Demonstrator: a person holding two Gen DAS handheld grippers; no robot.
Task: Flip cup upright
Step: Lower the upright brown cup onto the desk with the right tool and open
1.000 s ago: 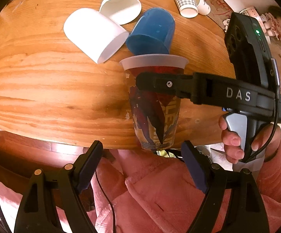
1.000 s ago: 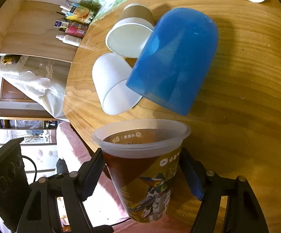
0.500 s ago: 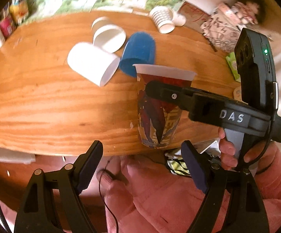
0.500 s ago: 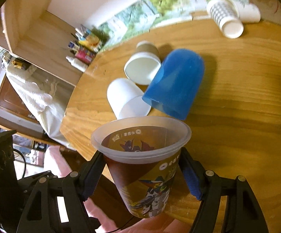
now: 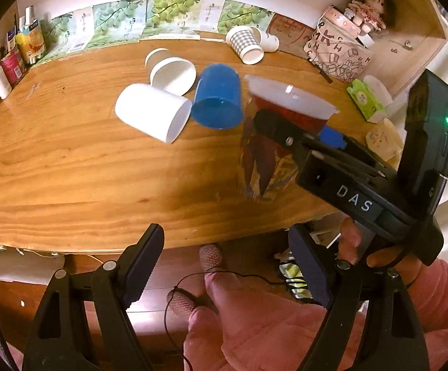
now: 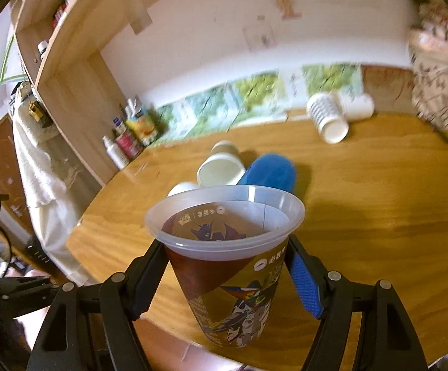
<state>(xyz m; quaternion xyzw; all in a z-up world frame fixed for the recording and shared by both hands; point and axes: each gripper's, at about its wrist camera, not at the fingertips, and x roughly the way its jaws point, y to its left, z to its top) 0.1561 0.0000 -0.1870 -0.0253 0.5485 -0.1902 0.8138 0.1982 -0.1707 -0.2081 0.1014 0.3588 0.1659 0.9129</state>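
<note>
My right gripper (image 6: 227, 273) is shut on a clear plastic cup with a printed cartoon sleeve (image 6: 230, 272), held mouth-up over the near edge of the wooden table (image 6: 378, 216). In the left wrist view the same cup (image 5: 270, 151) shows at centre right with the right gripper (image 5: 301, 136) clamped round it; whether its base touches the table I cannot tell. My left gripper (image 5: 224, 266) is open and empty, off the table's front edge, below and left of the cup.
A blue cup (image 5: 219, 99), a white cup (image 5: 152, 114) and a paper cup (image 5: 171, 68) lie on their sides mid-table. A checked paper cup (image 5: 245, 43) and another lie at the back. Bottles (image 5: 4, 65) stand far left; a printed bag (image 5: 338, 52) far right.
The right gripper has carried the cup up and over the table edge, tilting it more upright. The left gripper has drawn back and the view has risen.
</note>
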